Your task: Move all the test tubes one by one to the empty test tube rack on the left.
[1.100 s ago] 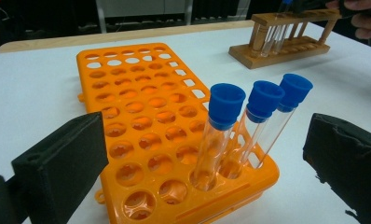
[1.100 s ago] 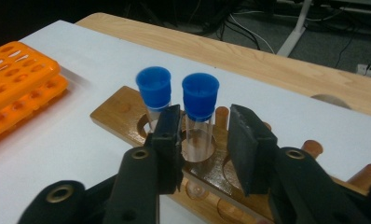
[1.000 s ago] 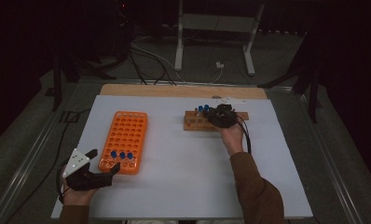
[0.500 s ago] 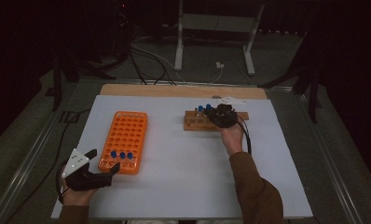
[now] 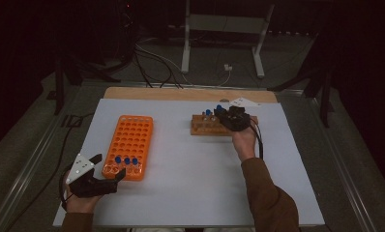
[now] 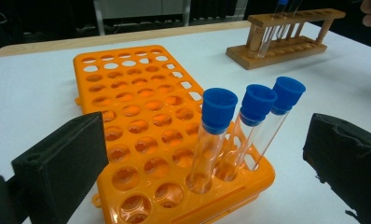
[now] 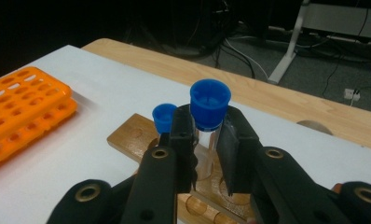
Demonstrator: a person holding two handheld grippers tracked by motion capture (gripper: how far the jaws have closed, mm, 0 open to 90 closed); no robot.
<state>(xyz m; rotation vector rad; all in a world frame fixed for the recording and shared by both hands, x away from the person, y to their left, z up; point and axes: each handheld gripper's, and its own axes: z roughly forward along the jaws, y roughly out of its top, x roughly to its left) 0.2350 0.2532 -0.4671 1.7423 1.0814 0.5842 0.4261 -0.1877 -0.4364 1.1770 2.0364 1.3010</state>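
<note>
The right gripper (image 7: 205, 154) clamps a blue-capped test tube (image 7: 209, 116) standing in the wooden rack (image 5: 205, 128) near the table's far edge. The left gripper (image 6: 202, 158) rests open beside the orange rack's (image 6: 141, 135) near corner.

no readable text, no labels, no brand marks, no numbers on anything in view

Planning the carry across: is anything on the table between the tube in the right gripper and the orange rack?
Nothing visible: the right gripper is shut on the blue-capped tube at the wooden rack, and bare white table lies between it and the orange rack.
</note>
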